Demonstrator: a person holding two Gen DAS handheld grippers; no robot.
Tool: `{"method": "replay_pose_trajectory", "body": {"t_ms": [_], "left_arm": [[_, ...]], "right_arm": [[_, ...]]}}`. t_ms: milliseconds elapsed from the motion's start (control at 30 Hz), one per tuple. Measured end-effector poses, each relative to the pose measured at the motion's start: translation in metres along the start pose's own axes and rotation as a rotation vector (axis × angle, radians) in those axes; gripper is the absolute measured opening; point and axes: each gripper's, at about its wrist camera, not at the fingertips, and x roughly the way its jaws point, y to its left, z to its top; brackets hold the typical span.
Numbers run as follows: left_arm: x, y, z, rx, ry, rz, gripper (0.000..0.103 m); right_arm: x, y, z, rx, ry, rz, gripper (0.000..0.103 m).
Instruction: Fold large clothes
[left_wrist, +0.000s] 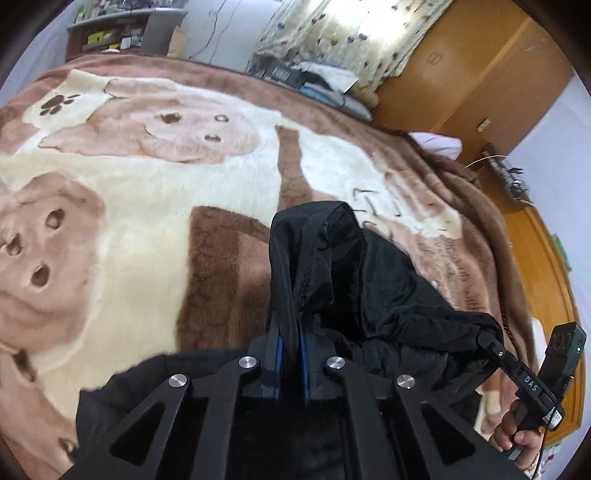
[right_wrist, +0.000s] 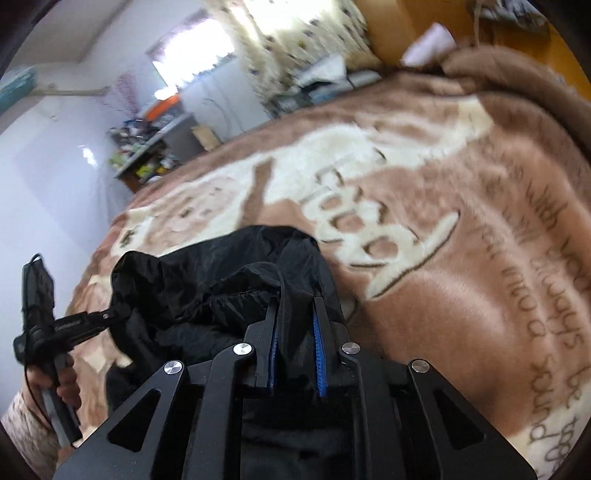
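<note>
A large black garment (left_wrist: 369, 295) hangs bunched between my two grippers above the bed. My left gripper (left_wrist: 290, 325) is shut on one edge of it, with fabric draped over the fingers. In the left wrist view the right gripper (left_wrist: 487, 338) pinches the garment's other end at the lower right. In the right wrist view my right gripper (right_wrist: 295, 306) is shut on a fold of the black garment (right_wrist: 207, 280), and the left gripper (right_wrist: 110, 314) grips it at the left. The lower part of the garment is hidden below the gripper bodies.
A brown and cream bear-print blanket (left_wrist: 155, 192) covers the bed (right_wrist: 461, 240). A wooden wardrobe (left_wrist: 480, 74) stands at the far right. Cluttered shelves (left_wrist: 110, 29) and a flowered curtain (left_wrist: 351, 33) lie behind the bed. A pile of items (left_wrist: 317, 81) sits at the bed's far edge.
</note>
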Motion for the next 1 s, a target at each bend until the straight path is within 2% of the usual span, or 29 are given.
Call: {"method": "replay_pose_trajectory", "body": {"t_ms": [100, 133, 233, 300, 400, 500, 533, 700, 767, 900, 1000], "left_arm": [[-0.024, 0.006, -0.014, -0.028, -0.018, -0.043, 0.007], [-0.036, 0.011, -0.024, -0.034, -0.033, -0.08, 0.007], [-0.052, 0.025, -0.049, -0.063, -0.044, -0.115, 0.007], [-0.058, 0.038, -0.065, -0.09, -0.038, -0.11, 0.007], [-0.061, 0.071, -0.098, -0.234, -0.021, -0.141, 0.01], [-0.065, 0.087, -0.119, -0.329, 0.023, -0.156, 0.01], [-0.074, 0.092, -0.128, -0.342, 0.001, -0.144, 0.01], [-0.107, 0.103, -0.153, -0.343, -0.016, -0.114, 0.011], [-0.124, 0.108, -0.163, -0.356, -0.033, -0.11, 0.015], [-0.146, 0.11, -0.178, -0.334, -0.048, -0.096, 0.032], [-0.158, 0.103, -0.179, -0.273, -0.038, -0.053, 0.035]], "right_arm": [[-0.034, 0.021, -0.016, -0.104, -0.068, -0.02, 0.015], [-0.043, 0.028, -0.022, -0.142, -0.086, -0.034, 0.015], [-0.076, 0.049, -0.058, -0.274, -0.145, -0.063, 0.014], [-0.088, 0.056, -0.087, -0.355, -0.154, -0.111, 0.013], [-0.089, 0.053, -0.131, -0.403, -0.104, -0.156, 0.011], [-0.081, 0.037, -0.162, -0.353, -0.039, -0.181, 0.01], [-0.078, 0.033, -0.167, -0.335, -0.027, -0.189, 0.009], [-0.077, 0.024, -0.18, -0.286, -0.013, -0.189, 0.008], [-0.081, 0.015, -0.185, -0.238, -0.001, -0.198, 0.008], [-0.109, -0.005, -0.188, -0.097, -0.012, -0.152, 0.008], [-0.145, -0.014, -0.185, -0.073, -0.051, -0.155, 0.008]]}}
